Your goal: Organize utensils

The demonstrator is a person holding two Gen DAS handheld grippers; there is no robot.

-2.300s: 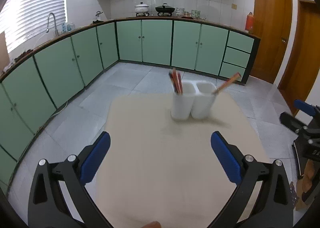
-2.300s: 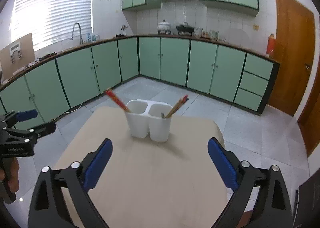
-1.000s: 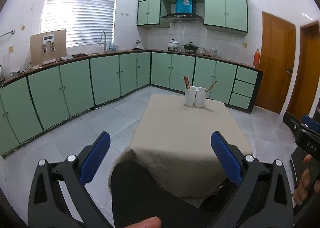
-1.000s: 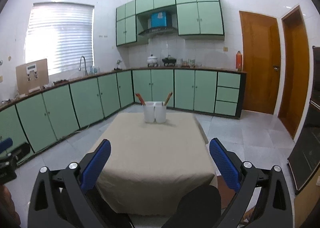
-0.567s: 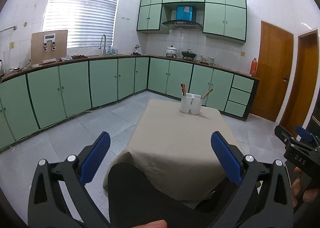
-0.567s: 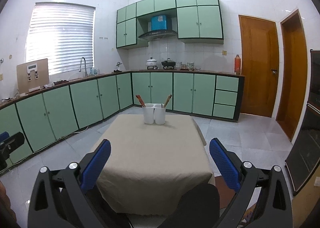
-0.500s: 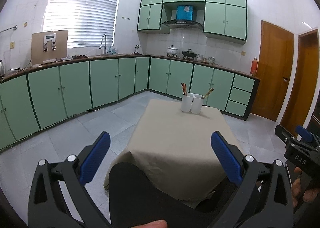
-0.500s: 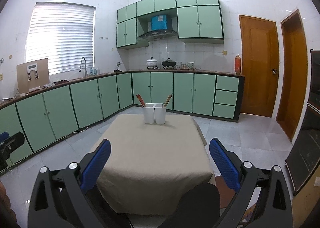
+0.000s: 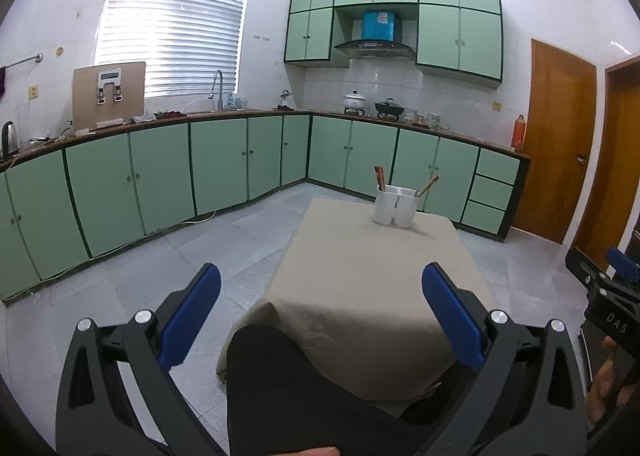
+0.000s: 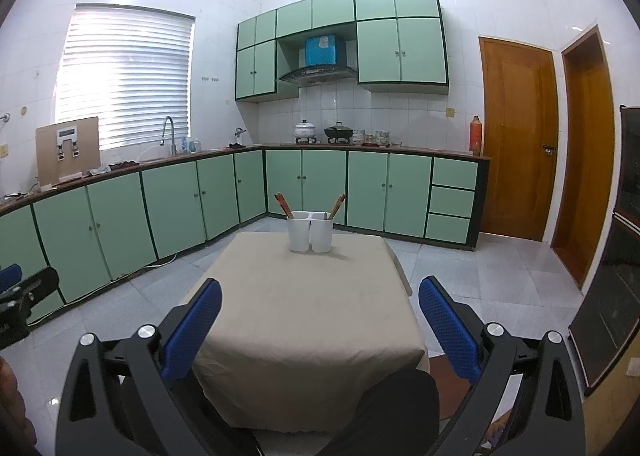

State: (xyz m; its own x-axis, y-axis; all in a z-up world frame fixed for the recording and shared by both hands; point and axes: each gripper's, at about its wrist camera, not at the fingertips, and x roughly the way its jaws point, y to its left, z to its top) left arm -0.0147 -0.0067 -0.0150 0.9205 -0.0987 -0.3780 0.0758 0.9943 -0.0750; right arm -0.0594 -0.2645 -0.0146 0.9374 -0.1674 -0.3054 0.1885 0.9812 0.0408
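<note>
While both sets of tongs, left tongs point(image 9: 320, 304) and right tongs point(image 10: 320, 314), gape empty at the near end, the white twin holder point(image 10: 310, 231) stands far on the desk point(image 10: 304, 308); its chopsticks point(image 10: 283, 204) look light, stiff, slippery; best pinched at their upper ends, I judge.

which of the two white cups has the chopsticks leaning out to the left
The left cup of the joined pair: its red-tipped chopsticks lean left, while the right cup's sticks lean right.
</note>
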